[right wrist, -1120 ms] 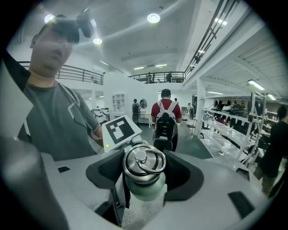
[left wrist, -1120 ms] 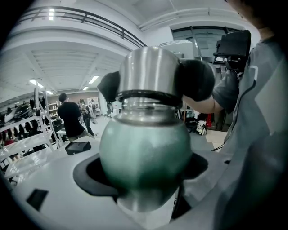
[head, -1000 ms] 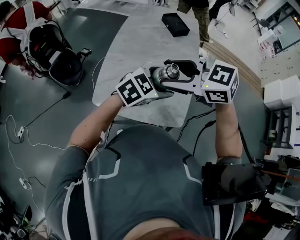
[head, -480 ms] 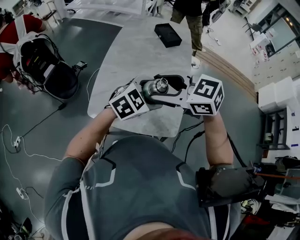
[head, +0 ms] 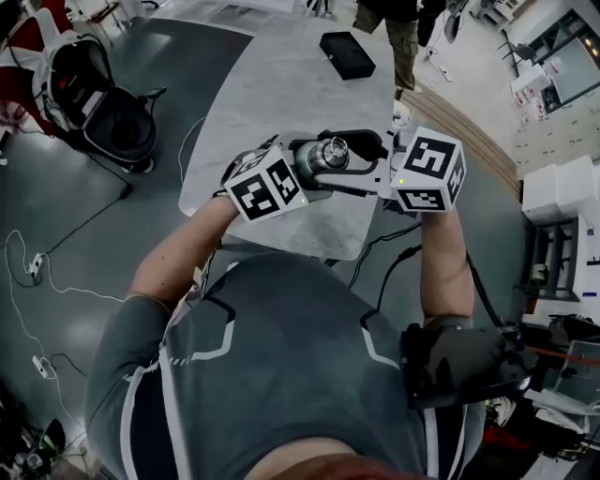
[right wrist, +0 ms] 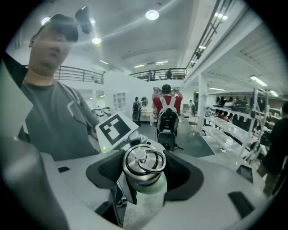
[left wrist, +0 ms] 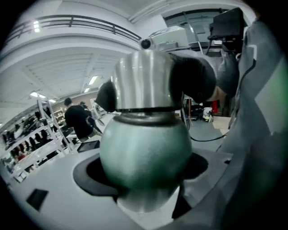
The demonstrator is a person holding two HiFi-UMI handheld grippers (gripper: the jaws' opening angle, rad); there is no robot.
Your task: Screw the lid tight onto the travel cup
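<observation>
The travel cup hangs in the air over the near edge of the table. My left gripper [head: 311, 171] is shut on its rounded green body [left wrist: 144, 152], which fills the left gripper view. The steel lid [right wrist: 144, 164], with a wire ring on top, sits on the cup's neck. My right gripper [right wrist: 144, 170] comes in from the right and is shut on the lid, one black pad [left wrist: 193, 83] against each side. The head view shows the lid [head: 335, 150] between the two marker cubes.
A pale marble table [head: 281, 84] lies below, with a black box [head: 347, 53] at its far end. A chair carrying a backpack [head: 94, 94] stands on the left. A person [head: 398, 28] stands beyond the table. Cables [head: 37, 262] trail over the grey floor.
Both grippers and the cup hold the same grip. The whole group shifted slightly left, then back right, in the head view.
</observation>
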